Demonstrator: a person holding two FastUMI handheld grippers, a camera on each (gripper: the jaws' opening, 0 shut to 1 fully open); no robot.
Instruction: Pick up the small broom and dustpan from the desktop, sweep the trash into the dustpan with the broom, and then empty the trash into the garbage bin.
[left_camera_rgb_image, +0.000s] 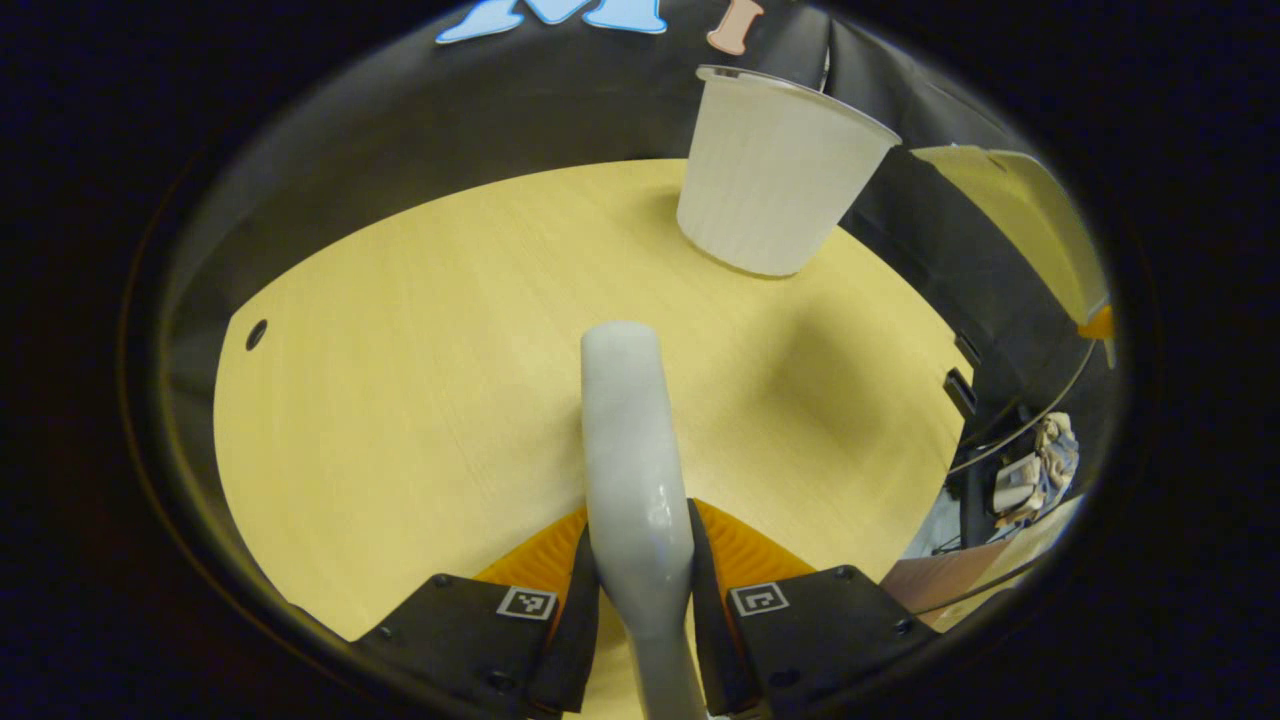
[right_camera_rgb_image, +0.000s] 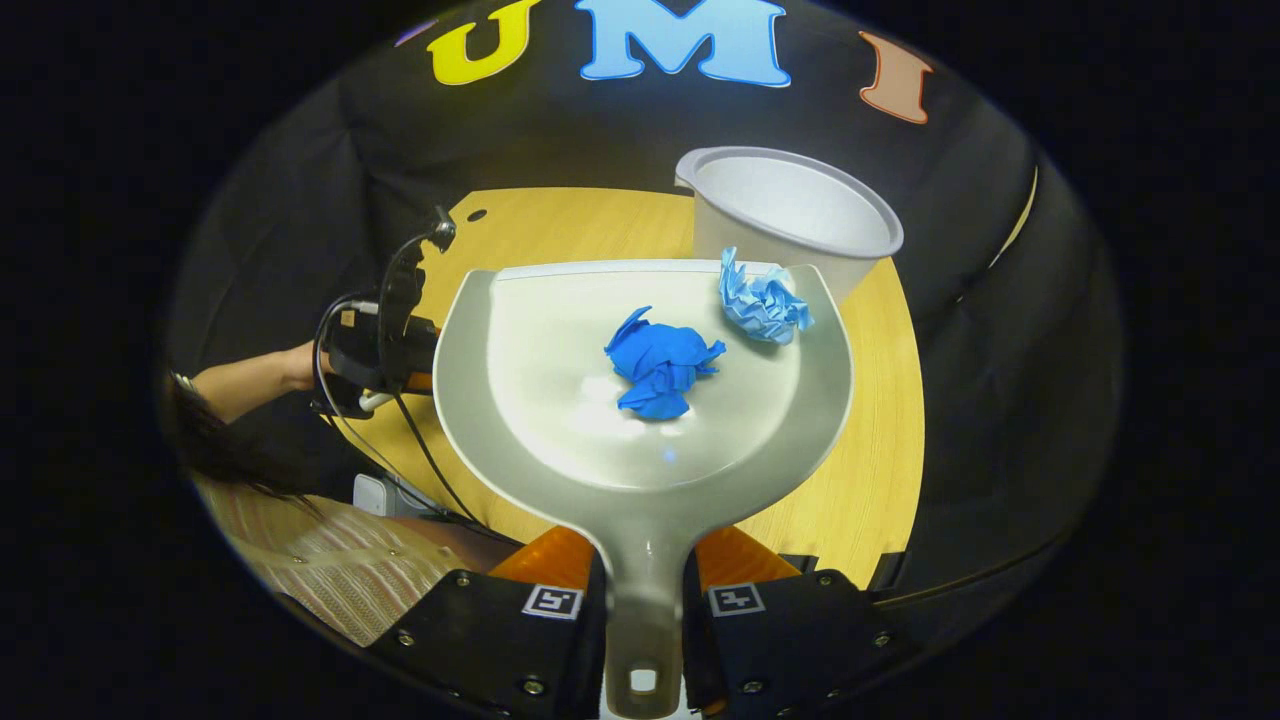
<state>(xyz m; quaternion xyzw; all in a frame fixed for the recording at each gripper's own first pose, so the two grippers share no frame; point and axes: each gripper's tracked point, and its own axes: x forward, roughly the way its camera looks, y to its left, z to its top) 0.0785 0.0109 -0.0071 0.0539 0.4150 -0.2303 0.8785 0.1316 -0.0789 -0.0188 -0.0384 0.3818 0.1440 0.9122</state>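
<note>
Right gripper view has the right gripper clamped on the dustpan handle, with two blue paper wads in the pan and its front lip just short of the garbage bin. Left gripper grips the broom handle, near the bin too. I'd carry the lip over the rim first, then tip slowly so nothing bounces out.

A pale wooden desktop with a rounded edge and a small dark cable hole near its far corner — black cloth hangs as the wall behind and beside it. In the left gripper view, a second light tabletop stands past the cloth — its surface glares.
</note>
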